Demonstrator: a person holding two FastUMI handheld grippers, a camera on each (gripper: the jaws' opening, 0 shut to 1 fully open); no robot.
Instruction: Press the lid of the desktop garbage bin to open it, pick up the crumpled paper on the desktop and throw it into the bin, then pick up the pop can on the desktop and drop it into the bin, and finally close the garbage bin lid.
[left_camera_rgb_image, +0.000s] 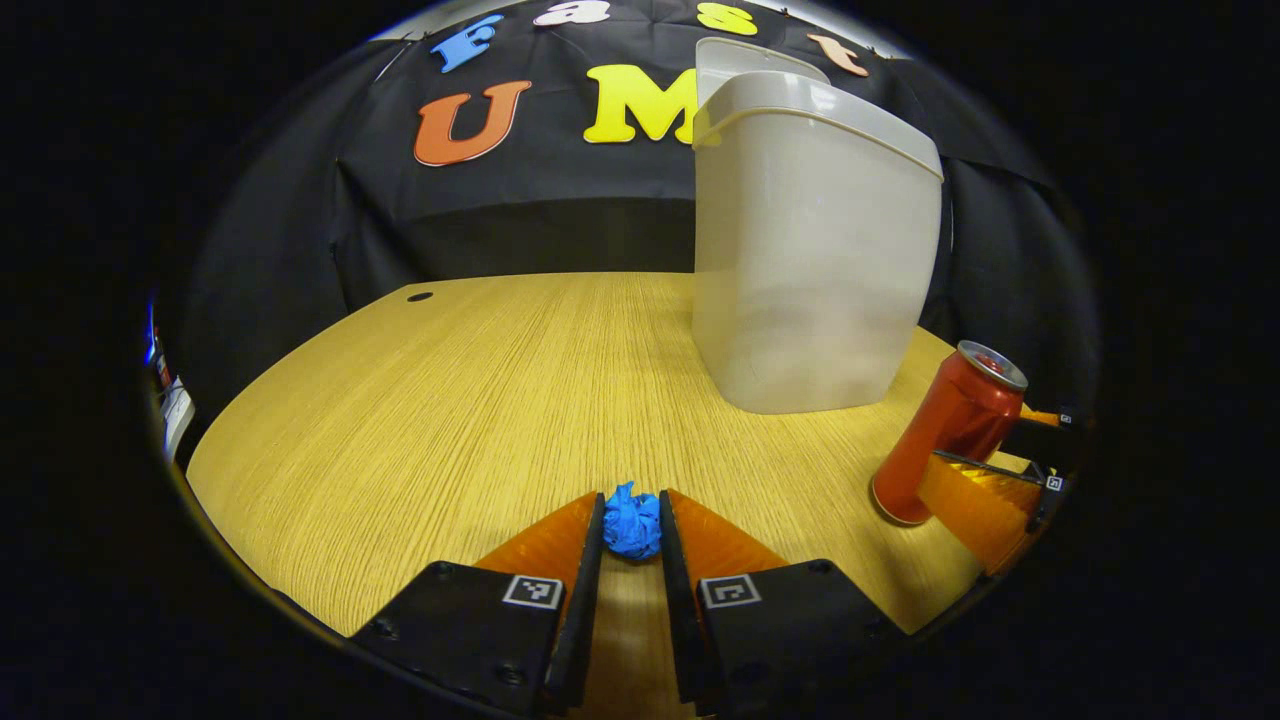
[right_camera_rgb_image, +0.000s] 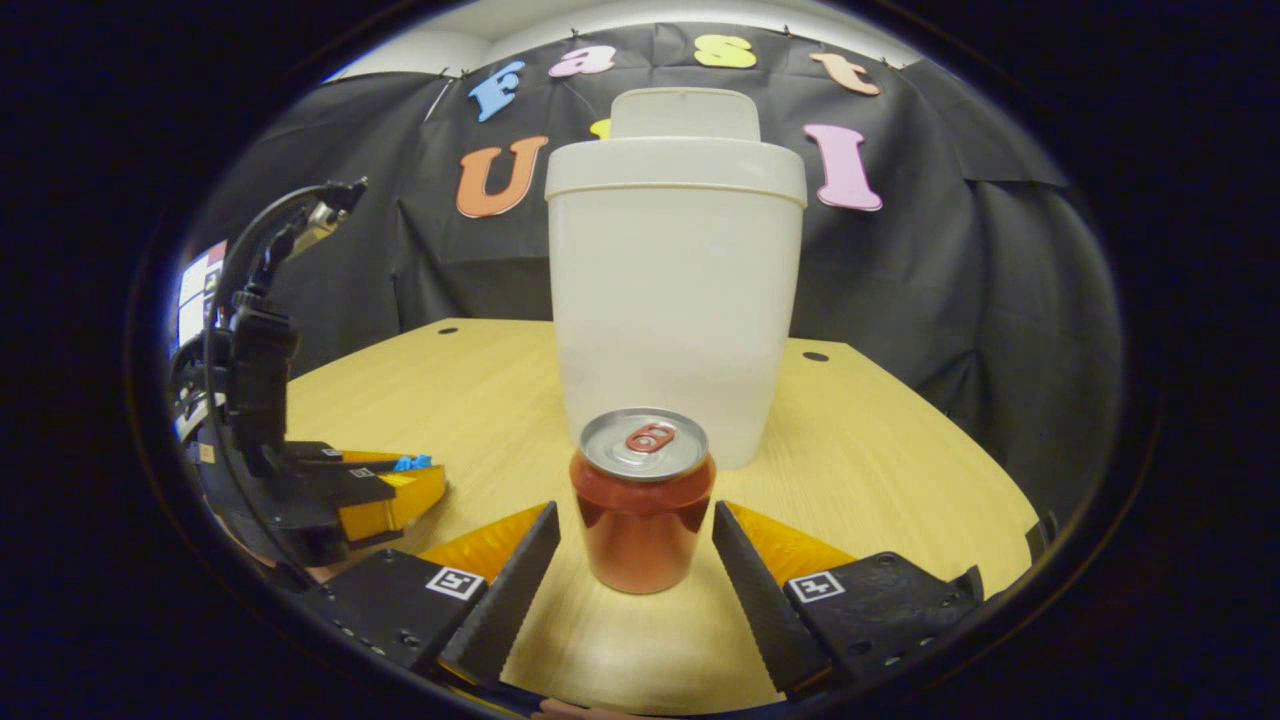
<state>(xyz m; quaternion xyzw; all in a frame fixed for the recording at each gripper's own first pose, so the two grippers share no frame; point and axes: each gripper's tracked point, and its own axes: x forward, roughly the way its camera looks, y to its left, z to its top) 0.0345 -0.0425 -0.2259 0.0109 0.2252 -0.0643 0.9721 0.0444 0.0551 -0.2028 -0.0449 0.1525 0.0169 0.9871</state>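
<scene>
- Left gripper (left_camera_rgb_image: 632, 528) low over the surface (left_camera_rgb_image: 480, 400), bottom centre, jaws clenched on the crumpled paper (left_camera_rgb_image: 633, 522).
- Right gripper (right_camera_rgb_image: 635, 555) level, jaws released wide, flanking the pop can (right_camera_rgb_image: 642, 500) without touching.

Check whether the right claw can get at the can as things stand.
Probably yes: the right claw is open with the upright can standing between its fingers, nothing in between; the bin stands behind it.

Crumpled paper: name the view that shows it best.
The left gripper view: the crumpled paper sits close, between the left gripper's fingertips, both apparently touching it. The right gripper view gives just a small blue sliver at that gripper, far left.
</scene>
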